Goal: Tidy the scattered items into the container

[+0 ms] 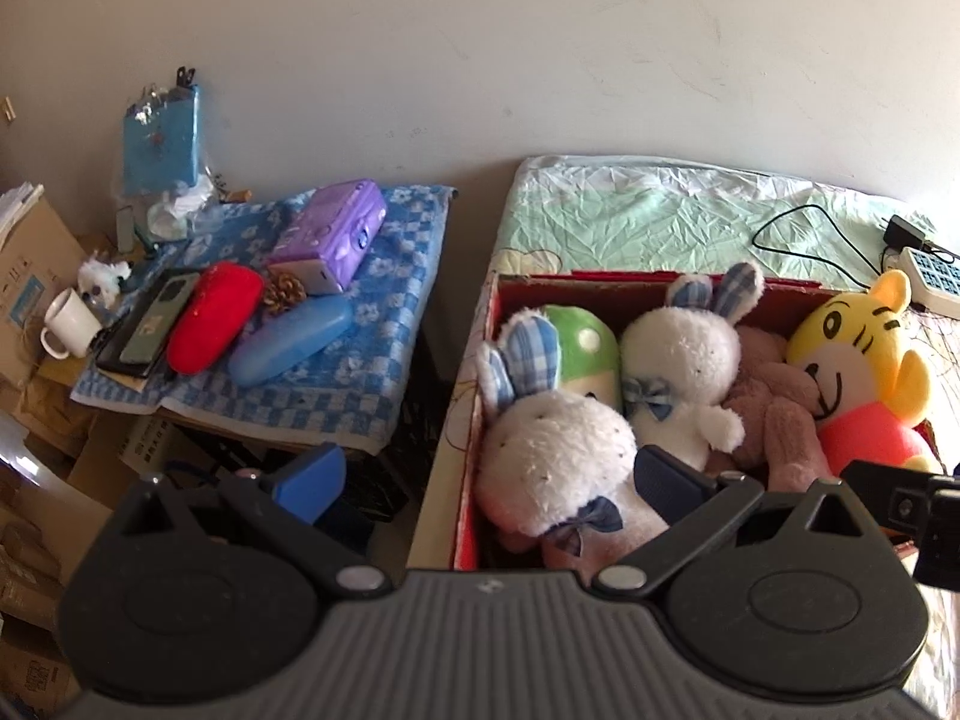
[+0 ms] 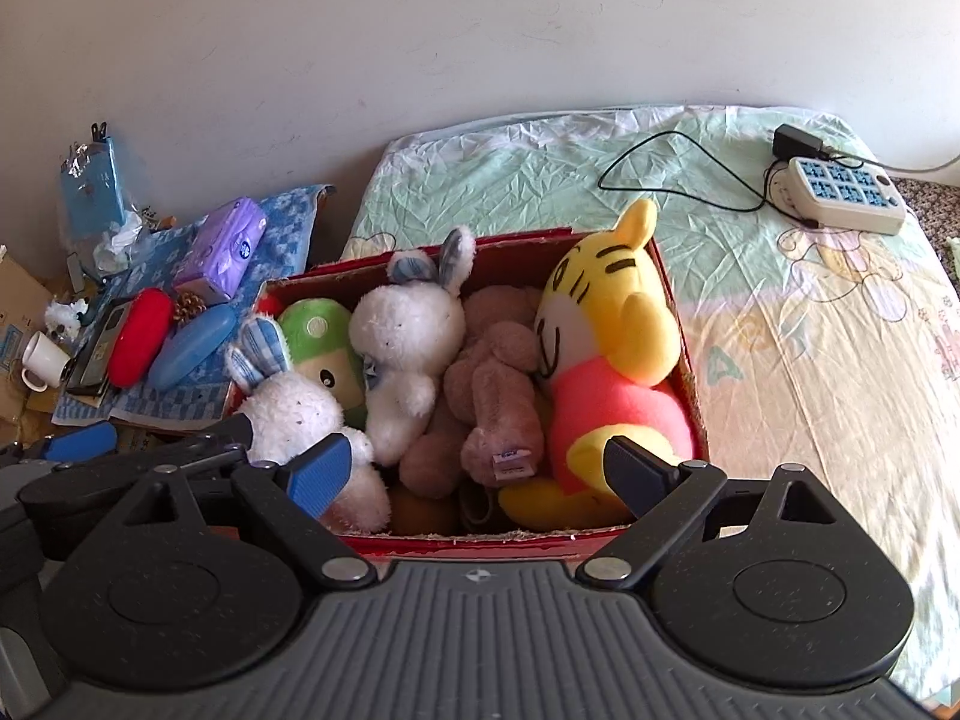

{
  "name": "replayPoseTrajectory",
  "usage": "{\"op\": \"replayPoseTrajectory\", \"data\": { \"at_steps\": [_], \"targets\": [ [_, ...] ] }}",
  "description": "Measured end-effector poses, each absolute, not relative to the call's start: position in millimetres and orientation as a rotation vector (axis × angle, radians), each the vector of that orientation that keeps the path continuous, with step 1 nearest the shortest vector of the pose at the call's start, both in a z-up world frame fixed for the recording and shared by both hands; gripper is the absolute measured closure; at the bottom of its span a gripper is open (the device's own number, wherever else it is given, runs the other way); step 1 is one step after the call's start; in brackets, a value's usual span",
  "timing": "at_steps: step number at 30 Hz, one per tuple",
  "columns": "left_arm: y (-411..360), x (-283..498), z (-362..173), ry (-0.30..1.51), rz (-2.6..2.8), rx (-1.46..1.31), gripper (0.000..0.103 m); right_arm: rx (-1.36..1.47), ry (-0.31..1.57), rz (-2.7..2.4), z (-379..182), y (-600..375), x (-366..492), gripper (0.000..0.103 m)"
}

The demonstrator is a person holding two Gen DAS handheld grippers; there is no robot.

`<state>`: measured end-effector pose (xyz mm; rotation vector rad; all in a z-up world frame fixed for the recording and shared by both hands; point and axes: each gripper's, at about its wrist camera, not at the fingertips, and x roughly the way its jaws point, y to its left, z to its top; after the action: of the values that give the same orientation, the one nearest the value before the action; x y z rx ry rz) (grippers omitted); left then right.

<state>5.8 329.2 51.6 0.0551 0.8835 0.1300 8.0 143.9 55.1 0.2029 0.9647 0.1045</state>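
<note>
A red cardboard box (image 2: 684,372) (image 1: 474,438) stands on the bed, packed with soft toys. Inside lie a yellow tiger (image 2: 606,348) (image 1: 858,360), a brown bear (image 2: 498,384) (image 1: 774,402), two white rabbits (image 2: 408,336) (image 2: 294,408) (image 1: 684,360) (image 1: 558,456) and a green mushroom toy (image 2: 318,342) (image 1: 585,348). My left gripper (image 1: 489,480) hovers open over the box's near left corner, holding nothing. My right gripper (image 2: 477,474) stands open above the box's front edge, also with nothing in it. The left gripper's blue fingertips (image 2: 84,441) show at the left in the right wrist view.
A side table with a blue checked cloth (image 1: 372,324) stands left of the bed, holding a purple tissue pack (image 1: 336,228), red case (image 1: 213,315), blue case (image 1: 288,339), phone (image 1: 156,324) and white mug (image 1: 66,324). On the bed lie a power strip (image 2: 840,192) and black cable (image 2: 678,174).
</note>
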Motion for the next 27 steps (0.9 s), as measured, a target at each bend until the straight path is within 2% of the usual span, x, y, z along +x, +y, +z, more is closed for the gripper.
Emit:
{"op": "replayPoseTrajectory", "data": {
  "at_steps": [27],
  "targets": [
    [320,4,27,0.937,0.108,0.045,0.001,0.182,0.961,0.067,42,135,3,0.01]
  ]
}}
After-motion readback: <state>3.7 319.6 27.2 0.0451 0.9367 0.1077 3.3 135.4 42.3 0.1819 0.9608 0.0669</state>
